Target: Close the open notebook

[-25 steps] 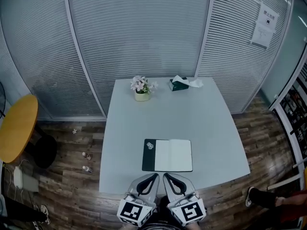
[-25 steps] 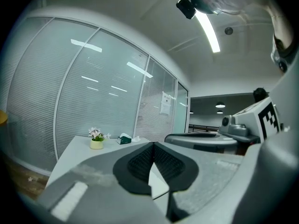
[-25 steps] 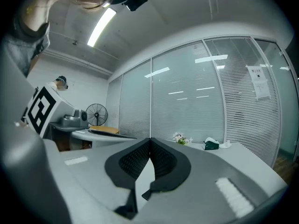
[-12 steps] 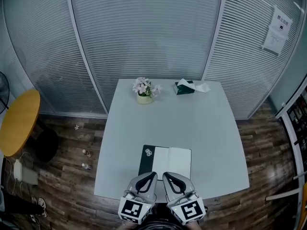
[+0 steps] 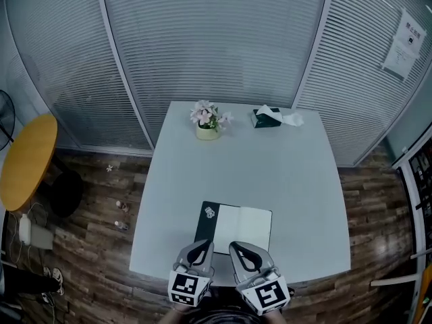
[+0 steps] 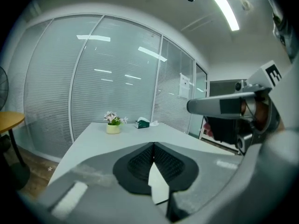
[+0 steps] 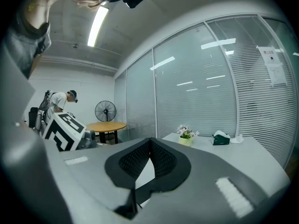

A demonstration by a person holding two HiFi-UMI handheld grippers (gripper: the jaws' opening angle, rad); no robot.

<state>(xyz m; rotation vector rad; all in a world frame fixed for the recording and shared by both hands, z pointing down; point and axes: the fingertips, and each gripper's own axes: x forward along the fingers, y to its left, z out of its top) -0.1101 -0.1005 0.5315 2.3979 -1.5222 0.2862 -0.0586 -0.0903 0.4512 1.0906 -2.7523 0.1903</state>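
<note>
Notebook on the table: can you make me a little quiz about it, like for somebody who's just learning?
1. True or false: the notebook lies open on the table.
2. What sits beside the flower pot at the table's far edge? A: a tissue box. B: a cup. C: a lamp.
3. Fill in: the jaws of the left hand-held gripper are ____.

Key: 1 true; 2 A; 3 shut.

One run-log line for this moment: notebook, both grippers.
notebook: open | left gripper: shut, empty | right gripper: shut, empty | both at notebook's near edge | closing not begun
</note>
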